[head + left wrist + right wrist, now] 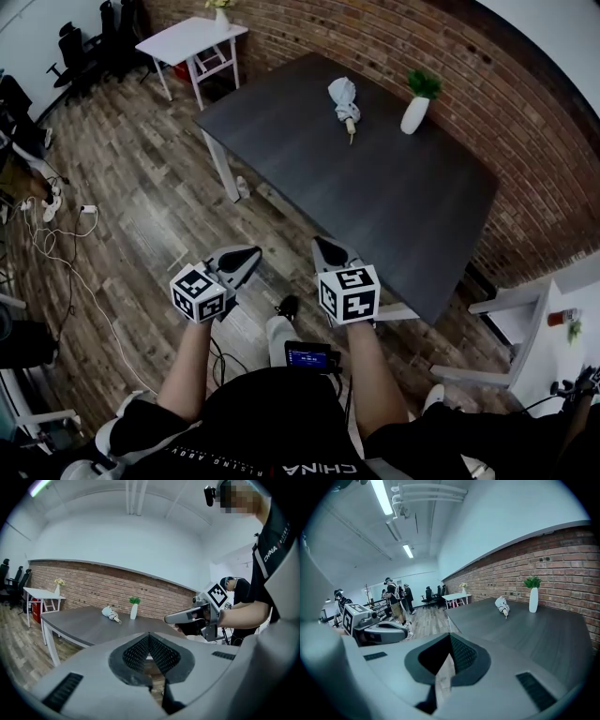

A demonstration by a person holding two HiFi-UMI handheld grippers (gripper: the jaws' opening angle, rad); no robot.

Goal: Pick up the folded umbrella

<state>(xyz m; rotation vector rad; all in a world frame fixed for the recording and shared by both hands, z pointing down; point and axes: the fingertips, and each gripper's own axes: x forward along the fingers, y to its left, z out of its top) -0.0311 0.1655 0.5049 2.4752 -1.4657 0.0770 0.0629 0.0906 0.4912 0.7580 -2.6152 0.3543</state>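
The folded umbrella (pixel 344 98), pale grey with a wooden handle, lies on the far part of the dark table (pixel 394 206). It also shows small in the left gripper view, umbrella (pixel 111 614), and in the right gripper view, umbrella (pixel 502 605). Both grippers hover over the wooden floor short of the table's near edge, far from the umbrella. My left gripper (pixel 255 251) has its jaws together with nothing between them. So does my right gripper (pixel 316 241), which sits just off the table's near corner.
A white vase with a green plant (pixel 415 105) stands right of the umbrella, near the brick wall (pixel 450 47). A small white table (pixel 192 39) and office chairs (pixel 80 47) are at the far left. Cables (pixel 56 234) lie on the floor. People (pixel 393 602) stand further off.
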